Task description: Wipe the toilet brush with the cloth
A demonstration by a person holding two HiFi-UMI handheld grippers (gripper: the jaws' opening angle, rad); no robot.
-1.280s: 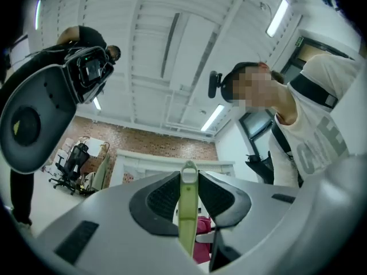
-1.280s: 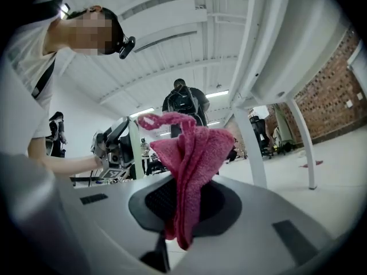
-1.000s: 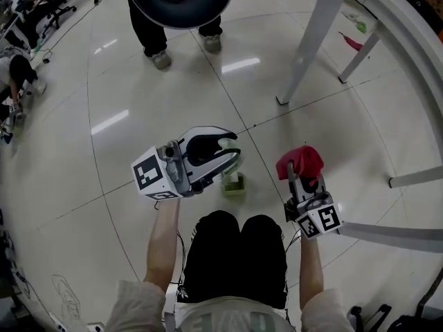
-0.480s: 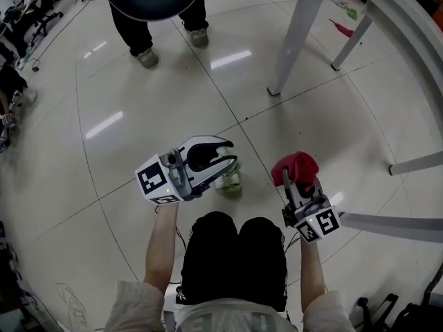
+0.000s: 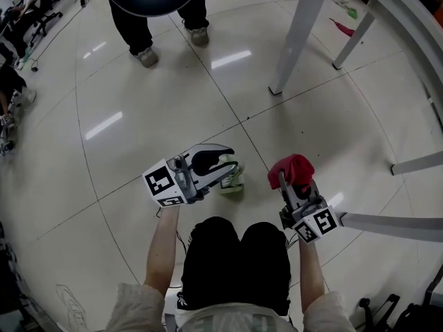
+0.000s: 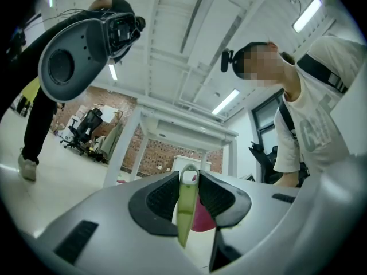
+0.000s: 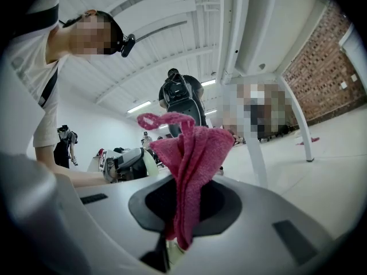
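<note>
Looking down, head view, left: the left gripper [image 5: 230, 167] has its fingers clamped on the thin green handle of the toilet brush [image 5: 233, 180]. The brush's pale green lower end shows just beyond and below the fingertips, over the glossy floor [image 5: 138, 109]. Whether it touches the floor cannot be told.
Head view, right: the right gripper [image 5: 288, 183] has its fingers closed on the red cloth [image 5: 293, 167], which bunches up just past the fingertips. Cloth and brush are near each other but apart, with bare floor between the two pairs of fingers.
Head view, behind the fingers: the person's knees [image 5: 214, 247], in black, close to both grippers.
Left gripper view: the left gripper [image 6: 187, 191] pinches the toilet brush [image 6: 183, 222] by its handle between dark pads. The handle stands nearly upright, its looped top poking out above the fingertips. A patch of cloth [image 6: 202, 221] shows beyond the fingers, right of the handle.
Right gripper view: the right gripper [image 7: 184, 205] squeezes the cloth [image 7: 192, 153] in folds. Most of it rises above the fingertips and a short end hangs below the pads. The left gripper [image 7: 129, 164] sits beyond the fingers, left of the cloth.
</note>
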